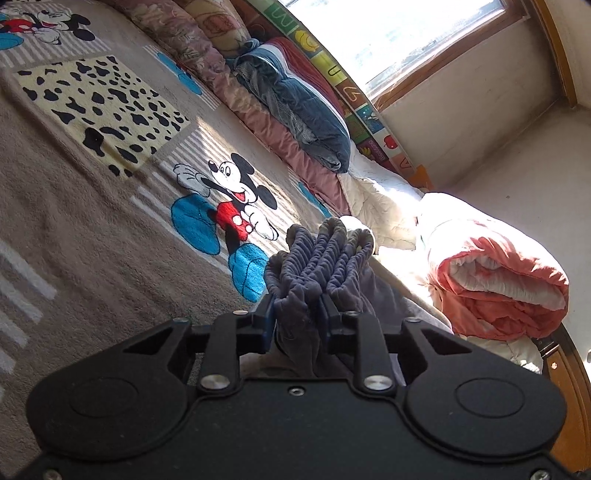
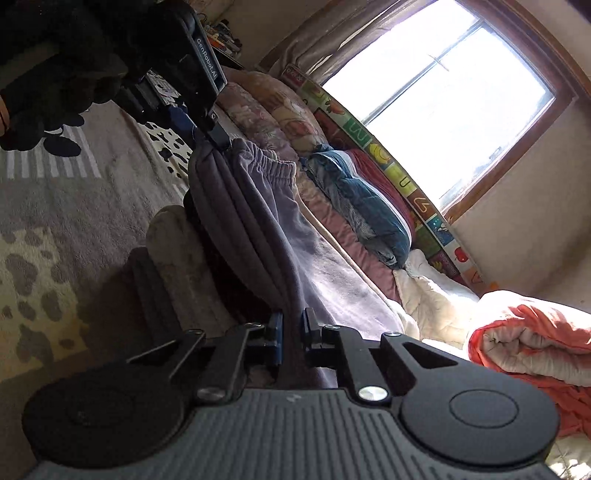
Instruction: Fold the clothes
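Above the carpet (image 1: 74, 229), both tilted grippers, left (image 1: 299, 314) and right (image 2: 293, 332), pinch the purple trousers (image 2: 273, 229).

the left gripper (image 1: 300, 314) clamps the bunched waistband of the trousers (image 1: 317, 258) over the rug (image 1: 92, 221). folded bedding (image 1: 295, 103) lies at one o'clock, a rolled quilt (image 1: 498, 280) at three, the window (image 1: 388, 33) behind.

Home bedroom: cartoon blanket (image 1: 92, 221), piled quilts (image 1: 498, 288), sunlit window (image 2: 443, 99).
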A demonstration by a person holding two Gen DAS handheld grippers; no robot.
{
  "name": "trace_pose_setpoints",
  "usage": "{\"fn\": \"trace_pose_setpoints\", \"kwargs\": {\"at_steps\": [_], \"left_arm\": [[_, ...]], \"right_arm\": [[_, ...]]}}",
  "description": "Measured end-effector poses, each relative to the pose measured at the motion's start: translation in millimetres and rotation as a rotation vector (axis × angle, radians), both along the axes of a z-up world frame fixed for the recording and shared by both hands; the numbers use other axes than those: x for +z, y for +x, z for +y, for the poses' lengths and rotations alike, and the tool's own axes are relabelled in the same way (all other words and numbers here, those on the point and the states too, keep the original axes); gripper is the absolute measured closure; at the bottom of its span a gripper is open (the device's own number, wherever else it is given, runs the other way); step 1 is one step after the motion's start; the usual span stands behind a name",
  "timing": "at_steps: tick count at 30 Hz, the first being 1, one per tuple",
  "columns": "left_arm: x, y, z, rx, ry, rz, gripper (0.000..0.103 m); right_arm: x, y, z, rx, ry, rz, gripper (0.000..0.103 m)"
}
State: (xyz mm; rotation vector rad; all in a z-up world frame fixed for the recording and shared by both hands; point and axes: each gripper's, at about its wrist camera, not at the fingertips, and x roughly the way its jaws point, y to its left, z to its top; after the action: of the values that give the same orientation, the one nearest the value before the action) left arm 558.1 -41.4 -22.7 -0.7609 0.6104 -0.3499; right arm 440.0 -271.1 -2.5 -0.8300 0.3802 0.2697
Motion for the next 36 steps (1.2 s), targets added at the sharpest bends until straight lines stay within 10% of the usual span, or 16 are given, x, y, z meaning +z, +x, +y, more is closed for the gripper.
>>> {"fn": "trace_pose_setpoints", "kwargs": {"at_steps": [3, 14, 21, 28, 36], "left_arm": [[13, -2, -2, -0.016, 0.017, -0.028, 0.049], [45, -57, 12, -0.020, 0.095, -0.078, 0.032], [80, -126, -6, -0.109, 0.288, -0.110, 0.014], [113, -184, -31, -0.117, 0.501, -0.168, 0.001], [137, -231, -56, -0.134, 0.690, -0.189, 0.000]], "right_arm": [[-12, 4, 4, -0.027, -0.009, 0.050, 0.091], [3, -29, 8, -0.048, 0.085, -0.005, 0.052], [50, -77, -46, -0.222, 0.660, 0.169, 0.029], [88, -125, -73, -0.352, 0.924, 0.237, 0.004], [127, -151, -62, -0.512, 0.832, 0.206, 0.000]]}}
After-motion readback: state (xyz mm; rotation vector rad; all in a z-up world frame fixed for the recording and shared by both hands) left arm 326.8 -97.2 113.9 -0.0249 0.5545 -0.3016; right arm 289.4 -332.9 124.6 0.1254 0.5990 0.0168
